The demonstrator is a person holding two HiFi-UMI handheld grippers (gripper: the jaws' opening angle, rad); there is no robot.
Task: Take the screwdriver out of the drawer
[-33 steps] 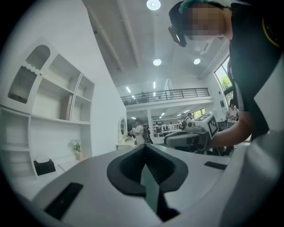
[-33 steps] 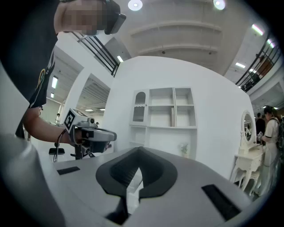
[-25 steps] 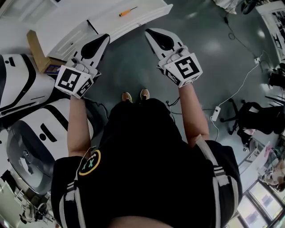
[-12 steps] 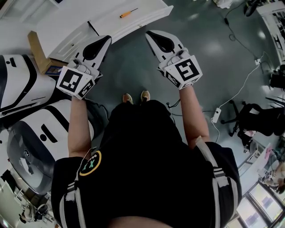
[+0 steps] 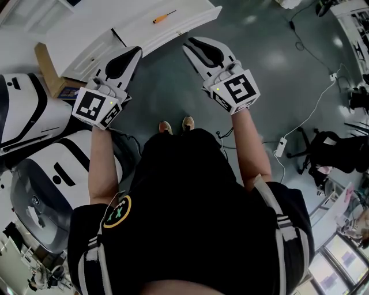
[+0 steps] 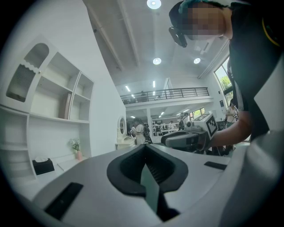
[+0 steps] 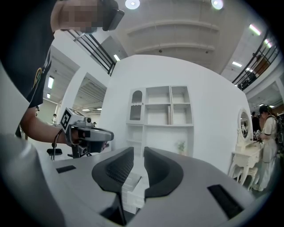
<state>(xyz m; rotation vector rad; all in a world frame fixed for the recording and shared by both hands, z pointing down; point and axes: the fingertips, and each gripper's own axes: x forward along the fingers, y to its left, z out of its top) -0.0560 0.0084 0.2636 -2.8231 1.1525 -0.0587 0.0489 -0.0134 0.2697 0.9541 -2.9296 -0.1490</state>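
Head view: both hand-held grippers are held level before the body, well short of the white surface (image 5: 132, 20). The orange-handled screwdriver (image 5: 164, 15) lies on it in the open, beyond and between the two; whether that part is an open drawer or the top cannot be told. The left hand-held gripper (image 5: 134, 53) is closed and empty; the right hand-held gripper (image 5: 193, 45) is slightly parted and empty. A sound pick-up is judged to need the right jaws opened wider, set across the handle and closed on its middle, so that the thin shaft is not levered. A cardboard box (image 5: 48, 66) and white moulded shells (image 5: 34, 132) stand at the left; a power strip (image 5: 279, 147) lies on the floor at the right; none is seen in the path.

Left gripper view: the jaws are pressed together with nothing between them; wall shelves (image 6: 57, 97) are seen beyond.

Right gripper view: the jaws have just been opening; only a narrow gap stands, with nothing in it; white drawers (image 7: 128, 190) are glimpsed through it, below a shelf unit (image 7: 159, 106).
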